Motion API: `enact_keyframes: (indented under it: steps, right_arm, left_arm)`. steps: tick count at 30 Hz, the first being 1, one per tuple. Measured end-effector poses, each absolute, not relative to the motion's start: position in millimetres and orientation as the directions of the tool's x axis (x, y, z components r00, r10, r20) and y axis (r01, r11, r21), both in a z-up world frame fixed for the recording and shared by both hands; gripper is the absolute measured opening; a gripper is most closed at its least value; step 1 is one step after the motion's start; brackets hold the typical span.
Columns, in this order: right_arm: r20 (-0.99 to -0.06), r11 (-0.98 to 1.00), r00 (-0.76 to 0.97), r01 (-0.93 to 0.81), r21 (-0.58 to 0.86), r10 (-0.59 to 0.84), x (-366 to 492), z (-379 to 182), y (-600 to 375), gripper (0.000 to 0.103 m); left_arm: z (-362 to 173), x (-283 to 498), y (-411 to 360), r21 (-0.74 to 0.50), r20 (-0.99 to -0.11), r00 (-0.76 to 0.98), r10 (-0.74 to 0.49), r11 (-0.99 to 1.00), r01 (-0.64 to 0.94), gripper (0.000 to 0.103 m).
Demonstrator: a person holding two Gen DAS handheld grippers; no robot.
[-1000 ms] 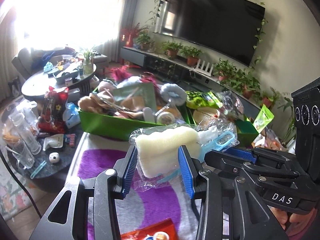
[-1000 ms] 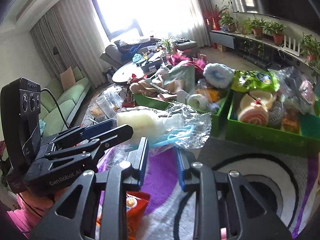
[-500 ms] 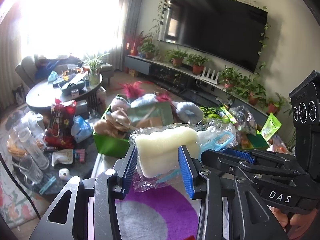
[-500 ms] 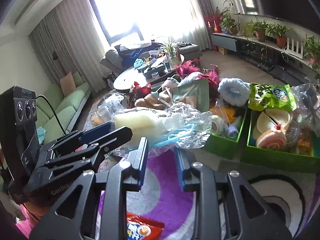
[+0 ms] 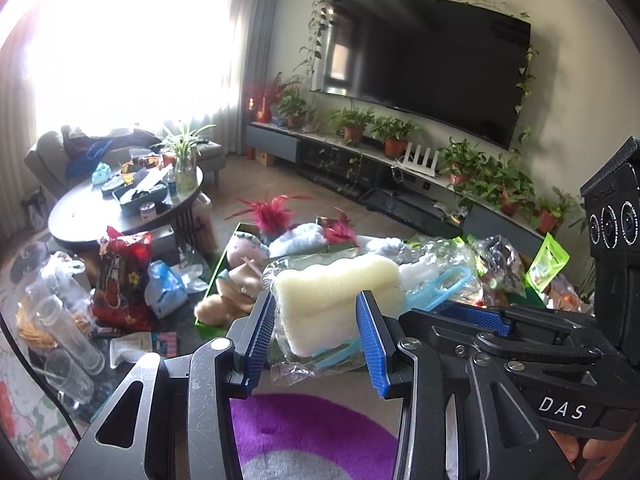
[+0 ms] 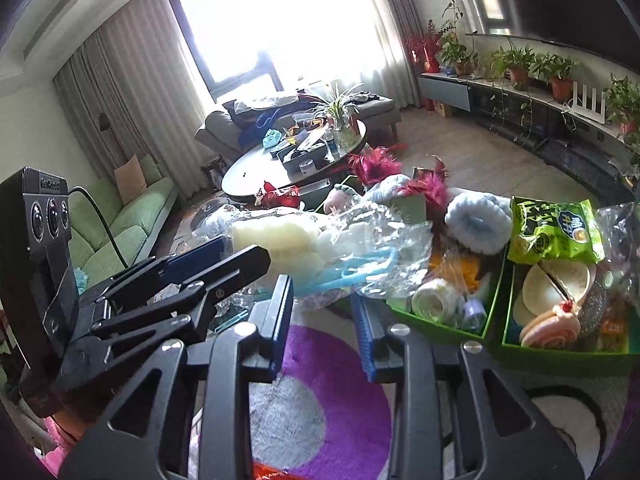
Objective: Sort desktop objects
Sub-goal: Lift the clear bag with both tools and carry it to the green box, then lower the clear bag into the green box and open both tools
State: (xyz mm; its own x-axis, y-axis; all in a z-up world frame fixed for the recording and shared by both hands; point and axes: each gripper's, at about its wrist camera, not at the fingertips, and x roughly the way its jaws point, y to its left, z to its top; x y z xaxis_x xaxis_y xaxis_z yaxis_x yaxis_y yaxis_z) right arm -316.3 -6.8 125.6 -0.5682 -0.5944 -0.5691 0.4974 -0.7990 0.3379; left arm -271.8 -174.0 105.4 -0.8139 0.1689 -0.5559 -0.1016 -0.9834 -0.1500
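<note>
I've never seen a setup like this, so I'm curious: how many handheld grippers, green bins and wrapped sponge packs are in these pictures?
Handheld grippers: 2, the left gripper and the right gripper
Green bins: 2
Wrapped sponge pack: 1
Total: 5

"DAS" in white on the right gripper body.
</note>
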Motion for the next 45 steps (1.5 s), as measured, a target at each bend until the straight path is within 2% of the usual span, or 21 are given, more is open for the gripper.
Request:
enact_keyframes:
  steps: [17, 38, 45]
  right_arm:
    - [-0.561, -0.792, -0.561, 0.470, 0.389, -0.609, -376.8, 115.5, -28.4, 0.030]
    - [-0.610, -0.801, -0.519, 0.406, 0.440, -0.599, -428.3, 76.1, -51.8, 0.030]
    - [-0.669, -0.815, -0.469, 0.394, 0.426, -0.577, -428.7, 67.4, -57.4, 0.033]
  left_arm:
    - [94.8, -337.1, -200.0, -0.154, -0.570, -0.805, 0.162, -0.984, -0.088, 0.041]
    - [57.5, -392.5, -223.0, -0.160, -0.612, -0.779, 0.136, -0.986, -0.046, 0.041]
    - [42.3, -396.7, -227.5, -0.184, -0.638, -0.758, 0.136, -0.983, -0.022, 0.041]
